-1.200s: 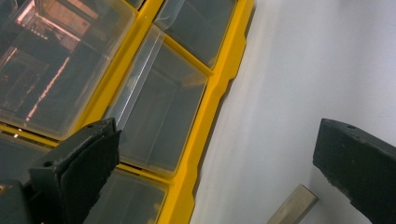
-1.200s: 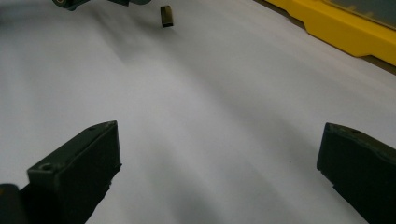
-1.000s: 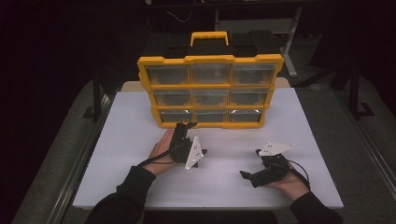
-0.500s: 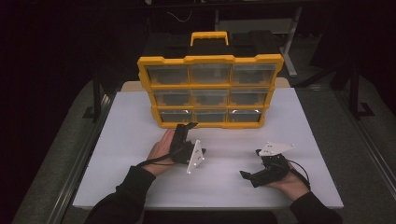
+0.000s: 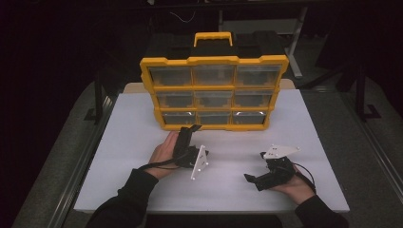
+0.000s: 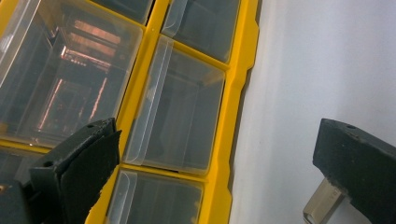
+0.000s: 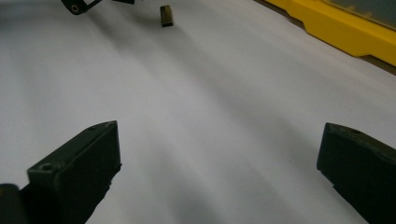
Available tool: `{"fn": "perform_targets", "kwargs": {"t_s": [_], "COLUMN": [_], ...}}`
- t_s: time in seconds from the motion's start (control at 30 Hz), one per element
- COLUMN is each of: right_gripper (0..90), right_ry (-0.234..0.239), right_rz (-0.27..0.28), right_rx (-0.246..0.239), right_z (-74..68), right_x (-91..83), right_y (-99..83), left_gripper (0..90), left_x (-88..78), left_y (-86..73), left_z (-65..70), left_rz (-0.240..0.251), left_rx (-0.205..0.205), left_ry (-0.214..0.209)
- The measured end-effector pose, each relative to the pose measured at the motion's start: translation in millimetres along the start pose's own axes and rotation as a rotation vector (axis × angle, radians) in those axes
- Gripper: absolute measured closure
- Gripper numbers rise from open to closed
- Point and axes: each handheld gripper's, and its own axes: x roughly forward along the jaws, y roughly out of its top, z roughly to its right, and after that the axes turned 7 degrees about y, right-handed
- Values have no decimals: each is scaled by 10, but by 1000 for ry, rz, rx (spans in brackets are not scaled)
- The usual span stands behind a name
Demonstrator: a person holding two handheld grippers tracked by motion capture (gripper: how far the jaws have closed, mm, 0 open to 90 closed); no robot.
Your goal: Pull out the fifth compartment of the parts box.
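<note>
Organizer [image 6: 182,116] just ahead of left gripper [image 6: 219,154] | both jaws apart, empty | right gripper [image 7: 219,172] well apart

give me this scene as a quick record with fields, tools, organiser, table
organiser: yellow case with clear drawers, upright at the table's far side, drawers shut
left tool: open, tipped on its side, jaws at the bottom-left drawer, nothing held
right tool: open, low over the table, away from the case, nothing held
table: white top
small part: small dark piece lying on the table
</note>
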Motion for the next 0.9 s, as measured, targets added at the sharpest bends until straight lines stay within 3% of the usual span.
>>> {"fn": "perform_targets", "kwargs": {"t_s": [0.53, 0.9], "right_gripper": [0, 0], "right_ry": [0, 0], "right_rz": [-1, 0], "right_rx": [-1, 1], "right_z": [-1, -1], "right_x": [0, 2], "right_y": [0, 0], "left_gripper": [2, 2], "left_x": [-5, -10], "left_y": [-2, 17], "left_z": [35, 83], "left_rz": [-14, -13], "left_rx": [95, 191], "left_ry": [50, 75]}}
